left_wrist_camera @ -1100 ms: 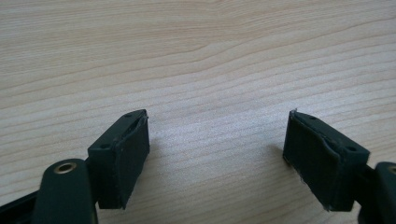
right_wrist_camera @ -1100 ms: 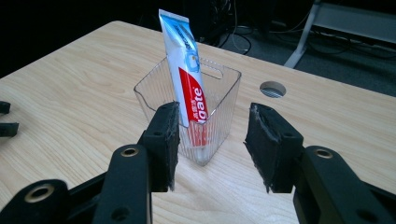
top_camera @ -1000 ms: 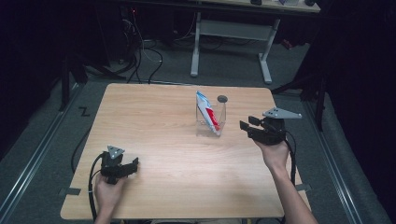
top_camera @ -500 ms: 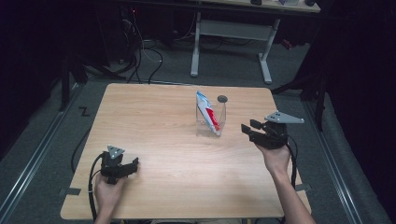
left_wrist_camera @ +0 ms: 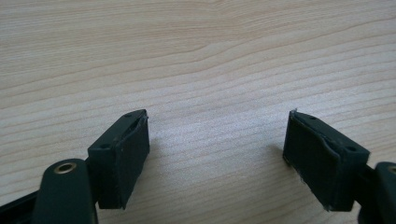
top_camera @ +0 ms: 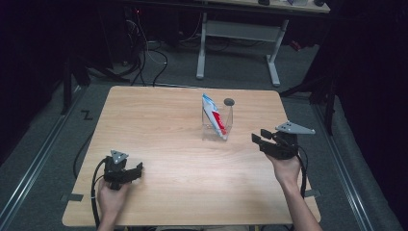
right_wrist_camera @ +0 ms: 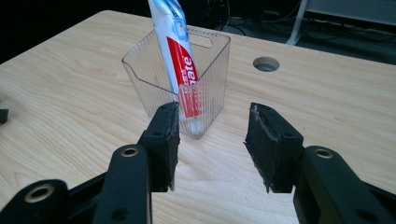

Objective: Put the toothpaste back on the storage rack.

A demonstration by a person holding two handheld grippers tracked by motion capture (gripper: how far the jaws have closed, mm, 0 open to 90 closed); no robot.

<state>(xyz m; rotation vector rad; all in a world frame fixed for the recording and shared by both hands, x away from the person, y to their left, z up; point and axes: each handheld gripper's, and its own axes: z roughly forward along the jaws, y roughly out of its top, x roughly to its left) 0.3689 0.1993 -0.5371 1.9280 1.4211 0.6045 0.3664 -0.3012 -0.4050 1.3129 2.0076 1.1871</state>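
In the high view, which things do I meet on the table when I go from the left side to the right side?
left gripper → toothpaste tube, which stands in the clear plastic container → right gripper

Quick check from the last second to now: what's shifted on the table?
The right claw has drifted slightly toward the person and away from the clear container, jaws open and empty throughout. The left claw, the container and the toothpaste tube standing in it stayed put.
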